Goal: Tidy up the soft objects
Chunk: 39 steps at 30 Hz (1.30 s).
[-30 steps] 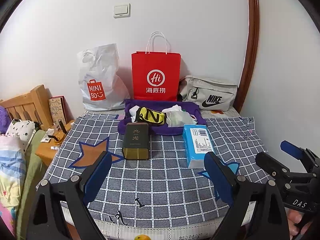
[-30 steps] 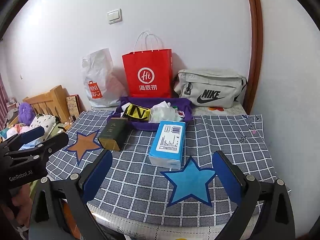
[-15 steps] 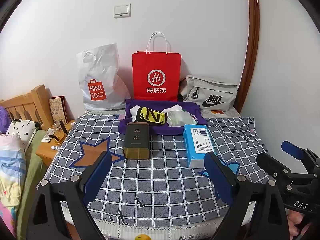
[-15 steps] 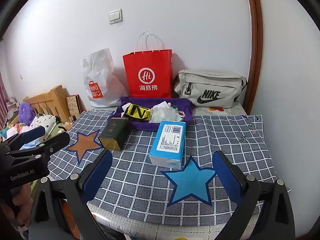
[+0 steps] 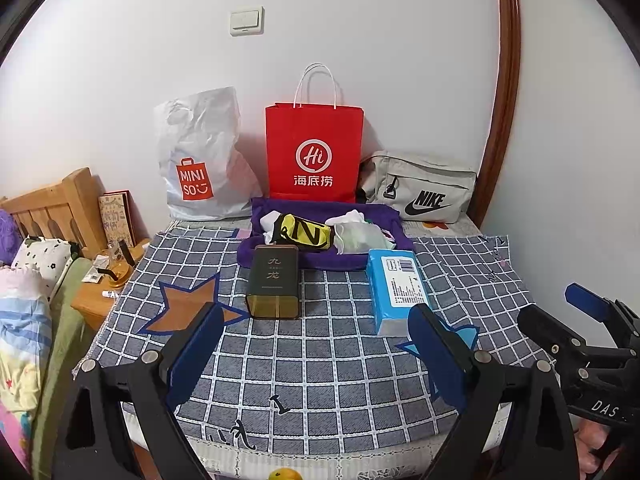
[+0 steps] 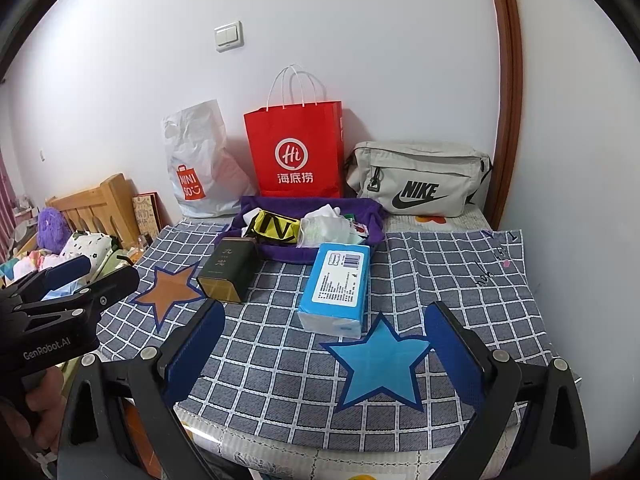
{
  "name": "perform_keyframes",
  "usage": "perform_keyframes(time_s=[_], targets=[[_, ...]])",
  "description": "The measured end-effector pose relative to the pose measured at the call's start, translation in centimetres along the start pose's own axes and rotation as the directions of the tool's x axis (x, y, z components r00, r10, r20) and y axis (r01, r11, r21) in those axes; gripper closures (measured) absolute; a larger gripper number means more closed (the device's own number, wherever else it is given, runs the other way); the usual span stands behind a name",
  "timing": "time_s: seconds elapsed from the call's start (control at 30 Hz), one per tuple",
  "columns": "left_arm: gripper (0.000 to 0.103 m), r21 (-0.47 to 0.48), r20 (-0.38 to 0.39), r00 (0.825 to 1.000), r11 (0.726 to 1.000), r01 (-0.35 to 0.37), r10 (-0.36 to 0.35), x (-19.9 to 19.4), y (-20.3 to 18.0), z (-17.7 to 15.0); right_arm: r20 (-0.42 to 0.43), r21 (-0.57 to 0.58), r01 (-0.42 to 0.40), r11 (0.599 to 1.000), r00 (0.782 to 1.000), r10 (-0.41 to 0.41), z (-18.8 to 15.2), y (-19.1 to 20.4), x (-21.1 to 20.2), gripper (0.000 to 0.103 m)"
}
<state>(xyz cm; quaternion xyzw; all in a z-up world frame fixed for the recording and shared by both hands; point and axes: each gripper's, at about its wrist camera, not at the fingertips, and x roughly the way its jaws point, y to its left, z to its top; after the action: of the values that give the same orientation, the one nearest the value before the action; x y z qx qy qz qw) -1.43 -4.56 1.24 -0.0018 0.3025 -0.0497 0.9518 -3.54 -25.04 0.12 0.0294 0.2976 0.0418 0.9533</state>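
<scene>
Left wrist view: my left gripper (image 5: 316,344) hangs released, jaws spread wide and empty above the near part of the checked cloth (image 5: 340,364). Straight ahead of the left finger lies a dark tin (image 5: 274,282) on its side; ahead of the right finger lies a blue tissue pack (image 5: 396,290), its near end just beyond that fingertip. Farther ahead, touching the far ends of both, sits a purple cloth tray (image 5: 402,236) holding the soft objects: a yellow-and-black item (image 5: 306,232) on the left and a white bundle (image 5: 356,234) on the right. Behind the tray stand a white Miniso bag (image 5: 200,160), a red paper bag (image 5: 314,152) and a grey Nike bag (image 5: 420,188) against the wall. The right gripper (image 5: 576,316) shows at the far right edge.

Right wrist view: my right gripper (image 6: 326,346) is likewise released, jaws wide, nothing between them. A blue star patch (image 6: 380,364) lies between the fingers. The tissue pack (image 6: 336,286) is just ahead, the tin (image 6: 230,270) ahead-left, the tray (image 6: 370,210) with its soft items beyond both. The left gripper (image 6: 80,280) shows at the left edge, held by a hand (image 6: 44,412).
</scene>
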Motion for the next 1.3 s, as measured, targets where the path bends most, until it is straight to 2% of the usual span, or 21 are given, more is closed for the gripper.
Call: perform_keyframes(time_s=[1.3], targets=[[0.010, -0.002, -0.004, 1.000, 1.000, -0.007, 0.007, 0.01, 0.00, -0.16, -0.003, -0.002, 0.003, 1.000, 1.000, -0.003, 0.20, -0.13, 0.00, 0.004]])
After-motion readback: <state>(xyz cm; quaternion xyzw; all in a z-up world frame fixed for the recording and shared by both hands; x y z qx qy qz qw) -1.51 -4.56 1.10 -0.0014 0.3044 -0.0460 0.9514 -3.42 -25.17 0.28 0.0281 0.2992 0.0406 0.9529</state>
